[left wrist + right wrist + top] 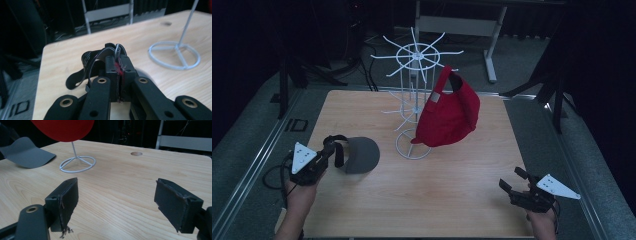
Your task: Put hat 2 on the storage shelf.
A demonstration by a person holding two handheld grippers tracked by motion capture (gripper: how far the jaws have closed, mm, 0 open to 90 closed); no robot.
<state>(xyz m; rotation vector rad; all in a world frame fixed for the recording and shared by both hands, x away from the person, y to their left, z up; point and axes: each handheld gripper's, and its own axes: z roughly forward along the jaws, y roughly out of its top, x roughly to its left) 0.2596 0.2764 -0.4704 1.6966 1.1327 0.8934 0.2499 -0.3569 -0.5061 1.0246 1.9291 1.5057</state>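
Note:
A grey sun visor [360, 155] with a black strap [337, 149] is lifted at the table's left side. My left gripper [330, 151] is shut on its band. In the left gripper view the jaws [120, 63] pinch the thin grey band [117, 50], with the black strap [86, 59] looping off to the left. A red cap [449, 112] hangs on a white wire rack [414, 60] at the table's middle back. My right gripper [512, 183] is near the front right corner. Its jaws [117, 195] stand wide open over bare wood.
The rack's ring base [412, 148] rests on the wooden table [452, 200], just right of the visor. A small round hole [136, 153] is in the tabletop. A metal frame [492, 40] stands behind the table on the floor.

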